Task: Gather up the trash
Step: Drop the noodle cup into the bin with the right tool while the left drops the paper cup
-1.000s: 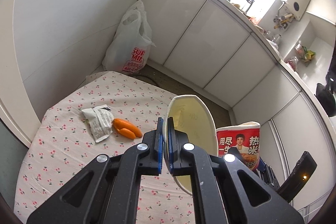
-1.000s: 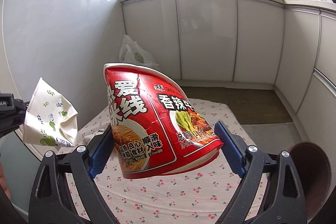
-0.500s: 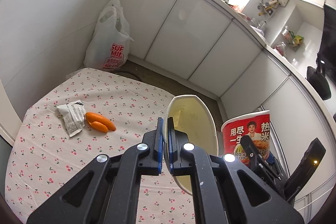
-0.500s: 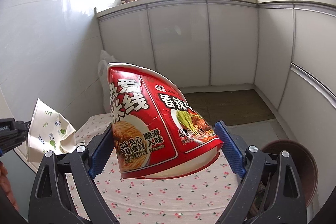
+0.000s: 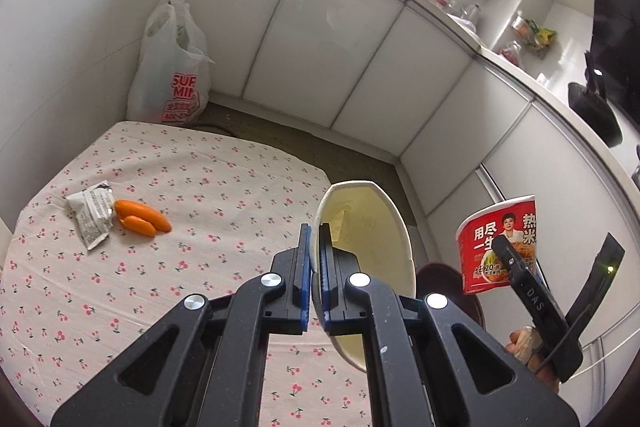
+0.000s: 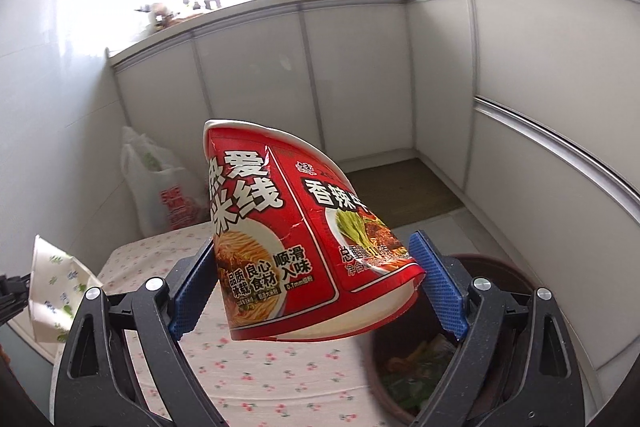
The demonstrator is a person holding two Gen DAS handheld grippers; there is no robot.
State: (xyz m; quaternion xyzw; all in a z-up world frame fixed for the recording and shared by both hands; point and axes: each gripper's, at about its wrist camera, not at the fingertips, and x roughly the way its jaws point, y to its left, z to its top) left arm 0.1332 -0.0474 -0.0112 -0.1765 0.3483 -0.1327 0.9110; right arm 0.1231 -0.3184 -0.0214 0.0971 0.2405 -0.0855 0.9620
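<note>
My left gripper (image 5: pixel 316 259) is shut on the rim of a crushed paper bowl (image 5: pixel 368 239), held above the table; the bowl also shows at the left of the right wrist view (image 6: pixel 56 291). My right gripper (image 6: pixel 316 283) is shut on a red instant-noodle cup (image 6: pixel 292 239), held in the air beside a brown trash bin (image 6: pixel 500 275) with scraps inside. The cup also shows in the left wrist view (image 5: pixel 496 243). A crumpled white wrapper (image 5: pixel 90 215) and orange peel pieces (image 5: pixel 142 219) lie on the cherry-print tablecloth (image 5: pixel 200 195).
A white plastic shopping bag (image 5: pixel 172 71) stands on the floor by the wall beyond the table. White cabinets (image 5: pixel 320 39) under a cluttered counter run along the back and right. A brown floor mat (image 6: pixel 400 187) lies before them.
Both grippers have moved right, toward the bin, with their loads. The bin's inside has come into the right wrist view. The wrapper and peel have not moved.
</note>
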